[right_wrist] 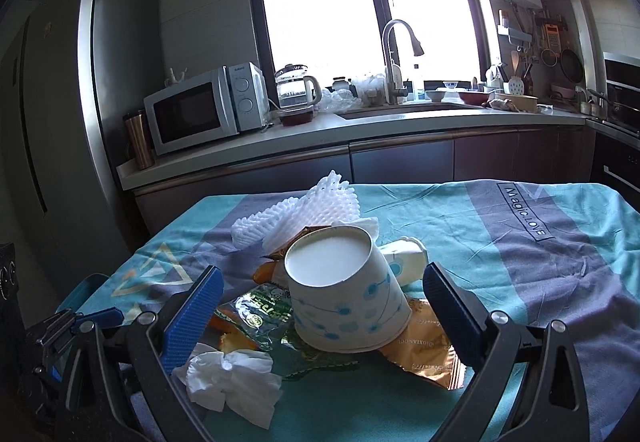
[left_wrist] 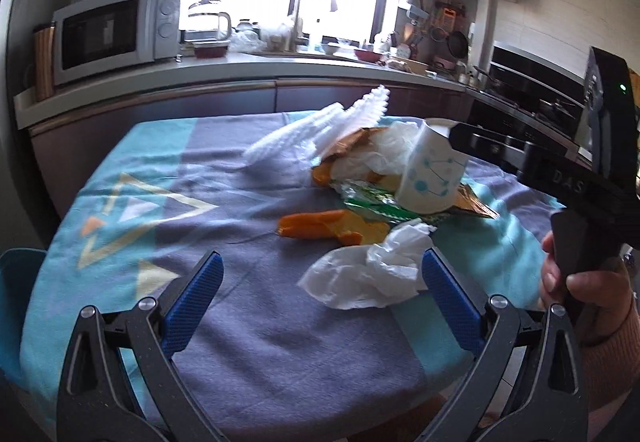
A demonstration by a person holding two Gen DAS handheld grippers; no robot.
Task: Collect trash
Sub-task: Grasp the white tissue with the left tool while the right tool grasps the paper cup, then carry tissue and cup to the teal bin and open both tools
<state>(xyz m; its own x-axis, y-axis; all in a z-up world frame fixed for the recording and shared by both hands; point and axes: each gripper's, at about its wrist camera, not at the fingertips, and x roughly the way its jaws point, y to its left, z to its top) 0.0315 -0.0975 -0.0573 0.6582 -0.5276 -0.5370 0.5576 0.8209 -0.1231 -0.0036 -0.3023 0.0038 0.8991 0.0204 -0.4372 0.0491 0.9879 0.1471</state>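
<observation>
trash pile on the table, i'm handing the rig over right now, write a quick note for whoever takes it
Left hand-held gripper: open, empty, facing the crumpled tissue.
Right hand-held gripper: open, empty, either side of the upside-down paper cup.
Pile on the tablecloth: foam netting, green wrapper, gold wrapper, orange peel, second cup.
Done: nothing held yet.
Left: the whole pile.

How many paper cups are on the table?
2. One paper cup lies upside down on the wrappers, between the right gripper's open fingers. A second cup lies on its side just behind it, partly hidden. More could be under the pile.
</observation>
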